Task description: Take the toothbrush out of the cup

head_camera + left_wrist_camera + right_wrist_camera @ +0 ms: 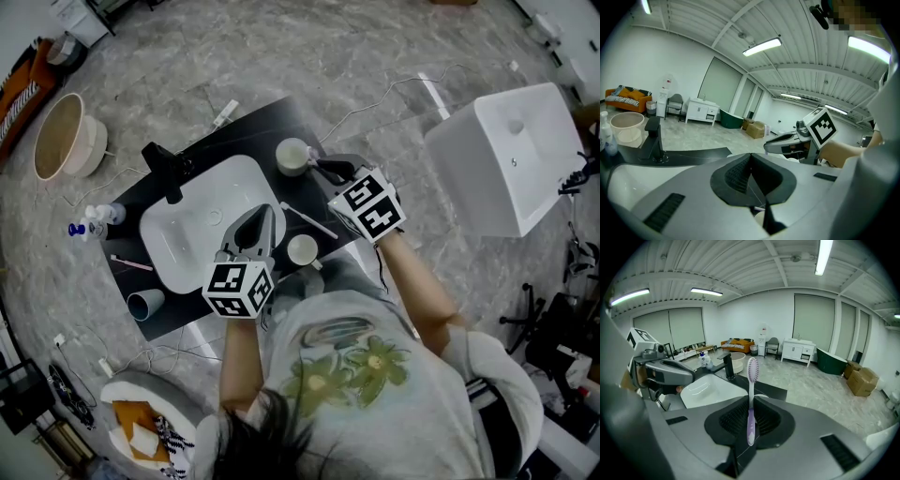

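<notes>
My right gripper (749, 405) is shut on a purple and white toothbrush (751, 380), which stands upright with its bristle head above the jaws. In the head view the right gripper (325, 168) is right beside a pale cup (293, 156) at the back of the black counter (251, 127). A sliver of that cup's white rim (763, 396) shows just behind the jaws. My left gripper (255, 225) hangs over the right edge of the white sink (192, 234), jaws together with nothing between them (751, 161). A second white cup (302, 249) stands between the two grippers.
A black faucet (165, 169) stands at the sink's back left. A thin white stick (309, 221) lies on the counter, a grey cup (145, 303) lies on its side at the front left, and a pink toothbrush (131, 263) lies beside it. A white box (506, 155) stands to the right.
</notes>
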{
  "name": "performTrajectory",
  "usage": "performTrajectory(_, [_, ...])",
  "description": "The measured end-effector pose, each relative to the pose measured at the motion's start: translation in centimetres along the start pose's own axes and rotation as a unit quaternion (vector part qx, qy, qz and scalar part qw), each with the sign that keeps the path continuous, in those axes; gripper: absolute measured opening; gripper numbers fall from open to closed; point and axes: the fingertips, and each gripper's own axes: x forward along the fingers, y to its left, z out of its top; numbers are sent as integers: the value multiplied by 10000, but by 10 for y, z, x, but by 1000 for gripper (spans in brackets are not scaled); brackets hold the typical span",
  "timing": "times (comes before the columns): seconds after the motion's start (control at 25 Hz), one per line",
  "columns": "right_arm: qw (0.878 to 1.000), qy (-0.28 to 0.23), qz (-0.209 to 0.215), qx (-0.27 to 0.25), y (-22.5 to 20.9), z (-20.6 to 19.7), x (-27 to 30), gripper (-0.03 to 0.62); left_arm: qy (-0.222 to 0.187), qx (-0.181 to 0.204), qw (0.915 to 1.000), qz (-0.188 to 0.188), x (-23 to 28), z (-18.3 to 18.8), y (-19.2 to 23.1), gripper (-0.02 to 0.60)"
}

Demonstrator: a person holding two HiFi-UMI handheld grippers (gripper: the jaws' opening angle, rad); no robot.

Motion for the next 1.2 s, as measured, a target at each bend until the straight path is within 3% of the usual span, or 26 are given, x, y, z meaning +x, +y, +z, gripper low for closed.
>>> performTrajectory(0.72, [9943,981,417,-51,16,-83,26,61,198,-101,9995,210,4,-14,8,17])
performTrajectory(1.2, [9874,1432,668,-46,16,-118,51,61,452,-271,9981,310,14,-32,18,17])
